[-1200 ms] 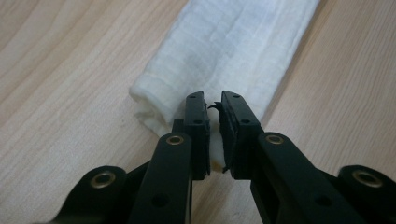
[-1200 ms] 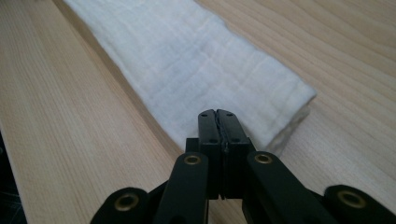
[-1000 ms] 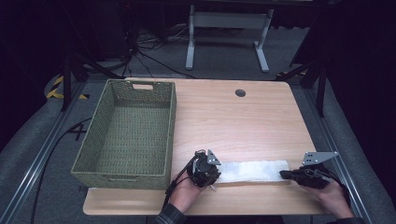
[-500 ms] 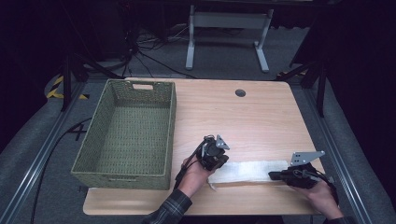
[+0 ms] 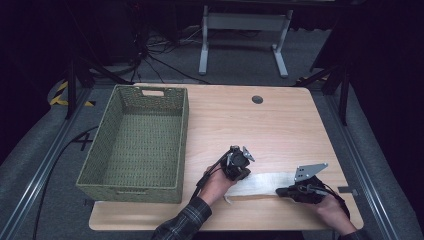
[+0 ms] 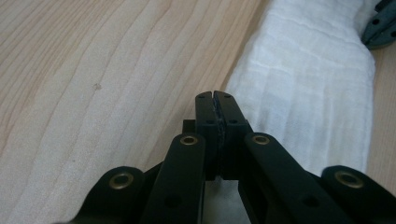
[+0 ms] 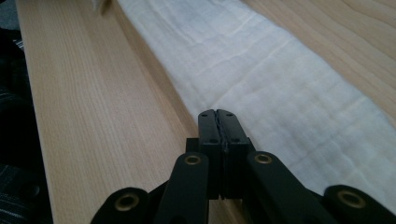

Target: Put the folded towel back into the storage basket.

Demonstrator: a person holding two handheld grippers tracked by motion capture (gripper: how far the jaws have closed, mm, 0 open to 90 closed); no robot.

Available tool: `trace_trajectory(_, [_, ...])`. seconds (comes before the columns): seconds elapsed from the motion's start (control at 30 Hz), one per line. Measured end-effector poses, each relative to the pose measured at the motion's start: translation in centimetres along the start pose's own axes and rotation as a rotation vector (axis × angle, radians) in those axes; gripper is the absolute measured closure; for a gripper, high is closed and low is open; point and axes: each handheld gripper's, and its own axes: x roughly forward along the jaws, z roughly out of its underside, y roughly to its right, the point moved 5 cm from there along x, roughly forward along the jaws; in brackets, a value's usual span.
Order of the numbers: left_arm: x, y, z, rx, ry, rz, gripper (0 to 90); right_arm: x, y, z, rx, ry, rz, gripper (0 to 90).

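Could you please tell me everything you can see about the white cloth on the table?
The white cloth is folded into a long, narrow strip of soft, faintly ribbed woven fabric with light creases. It lies flat on the wooden table near the front edge, to the right of the green basket. The left claw is at its left end and the right claw at its right end, both shut; no pinched fabric is visible.

I am working at a wooden table (image 5: 280, 125) with a light top. A green woven basket (image 5: 135, 142) is sitting on its left side. A long white cloth (image 5: 260, 183) is lying flat near the front edge, to the right of the basket and apart from it. A small round dark hole (image 5: 257, 99) is showing near the far edge.
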Motion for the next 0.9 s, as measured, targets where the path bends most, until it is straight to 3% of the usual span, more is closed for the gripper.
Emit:
trace_trajectory(0.37, [-0.9, 0.8, 1.5, -0.018, -0.016, 0.010, 89.3, 0.3, 1.6, -0.7, 0.007, 0.001, 0.055, 89.9])
trace_trajectory(0.6, [-1.6, 1.7, 2.6, -0.001, -0.040, 0.013, 89.0, 0.9, 2.5, -1.5, 0.018, 0.012, 0.056, 89.9])
trace_trajectory(0.9, [-2.1, 3.0, 3.5, 0.015, -0.057, 0.037, 88.7, 2.3, 3.4, -3.3, -0.003, 0.017, 0.068, 89.9])
